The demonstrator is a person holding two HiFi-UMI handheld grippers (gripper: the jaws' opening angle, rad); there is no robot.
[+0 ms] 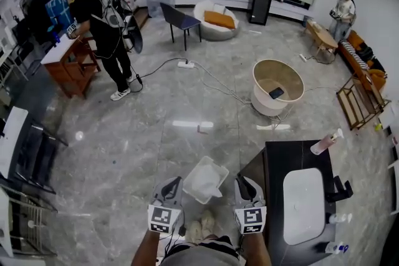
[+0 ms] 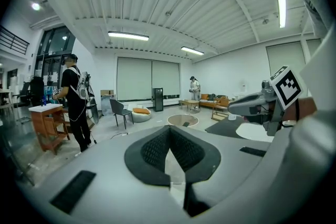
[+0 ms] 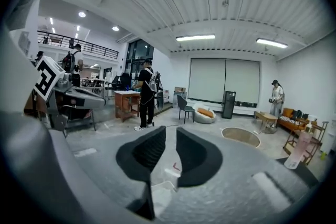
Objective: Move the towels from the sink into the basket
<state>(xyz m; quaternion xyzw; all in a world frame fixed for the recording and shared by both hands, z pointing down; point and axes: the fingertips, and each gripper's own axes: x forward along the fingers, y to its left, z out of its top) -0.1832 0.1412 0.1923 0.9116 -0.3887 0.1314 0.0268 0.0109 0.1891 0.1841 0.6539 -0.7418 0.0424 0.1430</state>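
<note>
Fingertips (image 1: 176, 182) of the left gripper (image 1: 174, 184) and right gripper (image 1: 243, 182) flank the basket (image 1: 215, 165) in the head view; white towels (image 1: 202, 182) inside it are hard to make out, and the sink (image 1: 303, 205) lies to its right. Left gripper view: fingers (image 2: 152, 150) together, empty. Right gripper view: fingers (image 3: 147, 152) slightly apart, empty, basket cut off below.

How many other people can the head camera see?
2. One person stands by the wooden desk at upper left; a second person stands far right near a low table. More may be outside this view.
</note>
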